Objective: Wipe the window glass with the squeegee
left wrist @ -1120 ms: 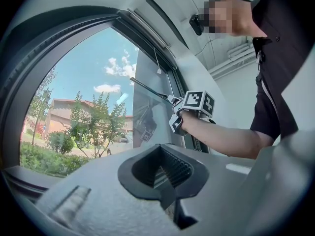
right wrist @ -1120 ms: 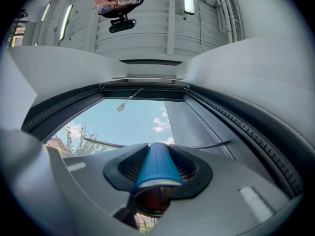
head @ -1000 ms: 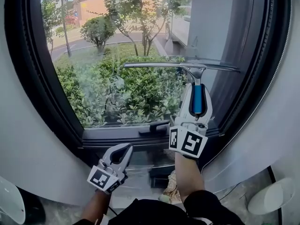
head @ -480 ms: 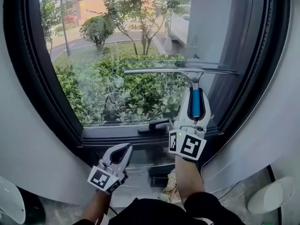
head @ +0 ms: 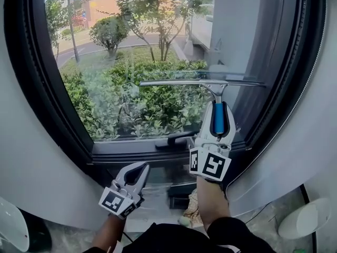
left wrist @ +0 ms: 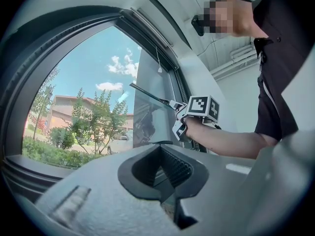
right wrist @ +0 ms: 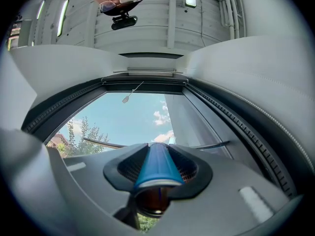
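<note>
The squeegee [head: 202, 84] has a long metal blade lying level across the lower right of the window glass [head: 137, 57], and a blue handle [head: 219, 118]. My right gripper [head: 220, 109] is shut on that handle [right wrist: 156, 164], pointing up at the pane. In the right gripper view the blade [right wrist: 106, 143] shows as a thin bar across the glass. My left gripper [head: 138, 168] hangs low below the sill, shut, with nothing between its jaws [left wrist: 165, 173]. From the left gripper view the squeegee [left wrist: 150, 95] and right gripper [left wrist: 184, 114] show against the glass.
A black window frame [head: 47, 109] curves round the pane, with a handle [head: 176, 140] on the bottom rail. Grey wall panels flank both sides. Dark clutter [head: 181, 191] sits on the floor below the sill. Bushes and trees show outside.
My right gripper has drawn the squeegee blade down the glass by a small step. The left gripper has stayed where it was.
</note>
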A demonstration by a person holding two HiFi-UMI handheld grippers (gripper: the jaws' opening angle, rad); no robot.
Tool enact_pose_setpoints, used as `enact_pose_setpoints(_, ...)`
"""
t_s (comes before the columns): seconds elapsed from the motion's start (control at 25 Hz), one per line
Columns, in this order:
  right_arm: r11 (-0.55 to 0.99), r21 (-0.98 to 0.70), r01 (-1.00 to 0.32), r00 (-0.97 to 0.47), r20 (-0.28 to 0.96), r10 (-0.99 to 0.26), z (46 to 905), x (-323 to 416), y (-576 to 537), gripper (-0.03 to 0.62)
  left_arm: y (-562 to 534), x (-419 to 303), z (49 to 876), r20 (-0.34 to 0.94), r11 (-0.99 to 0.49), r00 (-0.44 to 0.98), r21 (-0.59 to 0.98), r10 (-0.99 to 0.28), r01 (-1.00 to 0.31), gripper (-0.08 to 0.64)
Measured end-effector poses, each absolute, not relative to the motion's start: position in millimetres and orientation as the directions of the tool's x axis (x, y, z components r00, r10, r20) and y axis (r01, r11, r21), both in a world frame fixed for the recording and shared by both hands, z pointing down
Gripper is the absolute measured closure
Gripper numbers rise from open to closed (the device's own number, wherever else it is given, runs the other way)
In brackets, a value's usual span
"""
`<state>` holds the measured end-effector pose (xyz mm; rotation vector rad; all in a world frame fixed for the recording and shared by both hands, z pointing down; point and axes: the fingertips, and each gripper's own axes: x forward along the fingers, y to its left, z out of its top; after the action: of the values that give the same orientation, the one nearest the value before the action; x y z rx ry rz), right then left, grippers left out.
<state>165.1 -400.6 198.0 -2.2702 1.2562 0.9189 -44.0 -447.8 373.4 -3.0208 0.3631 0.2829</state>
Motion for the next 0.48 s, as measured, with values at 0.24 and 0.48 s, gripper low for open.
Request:
enact_pose_setpoints(0.24,-0.524,-0.019,-0.852,0.391,-0.688,-0.612,207.5,164.6,-400.8,0.459,-445.1,-44.8,376.1,-0.185,-0.970,0.958,-0.060,-0.221,-0.236,0.560)
enact_pose_setpoints(0.48,-0.523,-0.029,-0.852,0.403,-0.674,-0.619,216.0,164.6,-400.0,0.460,-444.5,-48.5,380.1,-0.170,-0.969,0.958,-0.048,-0.231,-0.242,0.560)
